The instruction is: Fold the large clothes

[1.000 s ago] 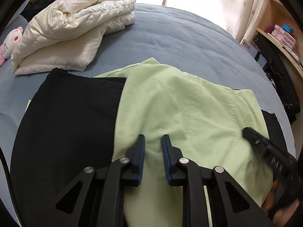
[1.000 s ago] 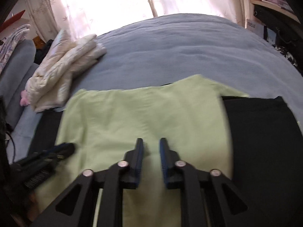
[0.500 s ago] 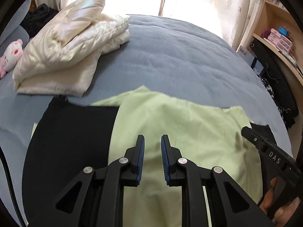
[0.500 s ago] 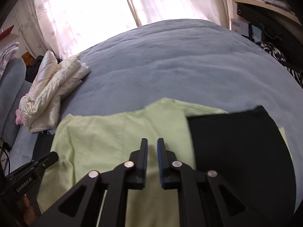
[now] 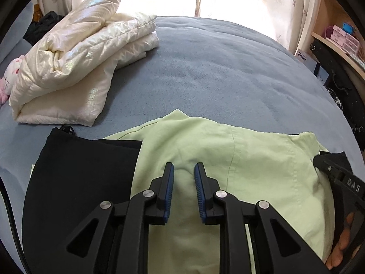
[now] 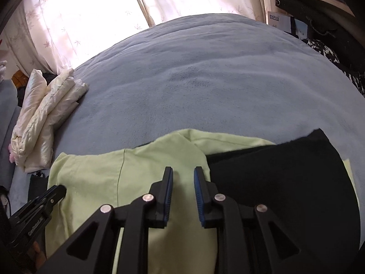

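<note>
Jaws of the left gripper [image 5: 183, 190] stand a little apart and empty above the green garment [image 5: 228, 159], while those of the right gripper [image 6: 182, 193] are opening with nothing between them. The garment lies part-folded on the blue bed [image 6: 205, 80], black panels [image 6: 285, 182] showing either side. A fold seems just laid, so the next move likely calls for gripping a fresh edge.

- Daylight entered through the curtains [image 6: 75, 22], which were overexposed to white.
- The bed cover [image 5: 216, 73] was evenly lit and sharp.
- Fisheye distortion curved and darkened all frame edges.
</note>
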The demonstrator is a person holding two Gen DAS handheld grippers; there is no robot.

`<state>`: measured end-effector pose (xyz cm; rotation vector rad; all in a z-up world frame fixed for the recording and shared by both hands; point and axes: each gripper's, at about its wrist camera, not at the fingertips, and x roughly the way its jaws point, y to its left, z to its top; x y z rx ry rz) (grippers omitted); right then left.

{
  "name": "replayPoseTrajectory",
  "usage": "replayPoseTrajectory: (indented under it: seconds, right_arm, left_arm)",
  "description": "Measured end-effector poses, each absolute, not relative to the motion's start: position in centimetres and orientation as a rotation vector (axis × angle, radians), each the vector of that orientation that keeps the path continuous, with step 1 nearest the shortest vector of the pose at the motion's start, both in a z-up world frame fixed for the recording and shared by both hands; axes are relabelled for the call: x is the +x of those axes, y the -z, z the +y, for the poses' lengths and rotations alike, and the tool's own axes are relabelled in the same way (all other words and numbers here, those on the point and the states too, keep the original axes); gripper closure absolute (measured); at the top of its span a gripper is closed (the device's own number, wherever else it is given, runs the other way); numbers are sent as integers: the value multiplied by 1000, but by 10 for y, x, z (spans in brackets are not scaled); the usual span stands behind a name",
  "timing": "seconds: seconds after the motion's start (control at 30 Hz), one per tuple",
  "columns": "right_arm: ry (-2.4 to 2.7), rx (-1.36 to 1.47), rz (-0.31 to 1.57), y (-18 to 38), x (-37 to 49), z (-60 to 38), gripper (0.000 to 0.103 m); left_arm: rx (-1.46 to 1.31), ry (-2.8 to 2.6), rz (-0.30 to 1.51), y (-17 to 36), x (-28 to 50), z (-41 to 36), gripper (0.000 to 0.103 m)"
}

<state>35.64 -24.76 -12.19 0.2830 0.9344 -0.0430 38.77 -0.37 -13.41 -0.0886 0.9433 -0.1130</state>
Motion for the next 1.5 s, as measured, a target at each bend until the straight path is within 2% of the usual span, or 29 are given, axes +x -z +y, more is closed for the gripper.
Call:
replayPoseTrajectory:
  seconds: [0.13, 0.27, 0.57, 0.8, 0.97, 1.1, 1.2, 1.33, 1.4, 1.5]
  right_arm:
    - [17, 303, 926, 109, 342, -243, 84]
    - [-23, 322, 907, 88, 319, -232, 84]
    - [-100, 323, 811, 9, 235, -213, 84]
    - [-117, 289, 772, -41, 173, -207, 82]
    - [-136, 283, 770, -62, 134, -208, 82]
    - [-165, 264, 765, -77, 101, -207, 81]
    - [-202, 266, 771, -89, 78, -206, 81]
    - [-238, 273, 768, -101, 56, -208, 72]
    - [-244, 260, 752, -104, 47, -206, 63]
    - [-238, 233, 745, -100, 40, -201, 58]
  left_arm:
    - [-127, 106, 956, 120, 370, 4, 85]
    - [-137, 107, 924, 92, 343, 12, 79]
    - [-170, 147, 866, 21, 256, 32, 74]
    - [-172, 166, 808, -26, 182, 45, 62]
    - [-186, 194, 792, -43, 141, 52, 62]
    - [-190, 196, 779, -47, 114, 57, 55]
    - [-192, 202, 796, -41, 99, 60, 55]
    - [-210, 209, 835, -26, 93, 63, 55]
    - [-219, 211, 861, -17, 92, 64, 55]
    - [-221, 210, 899, 0, 91, 62, 55]
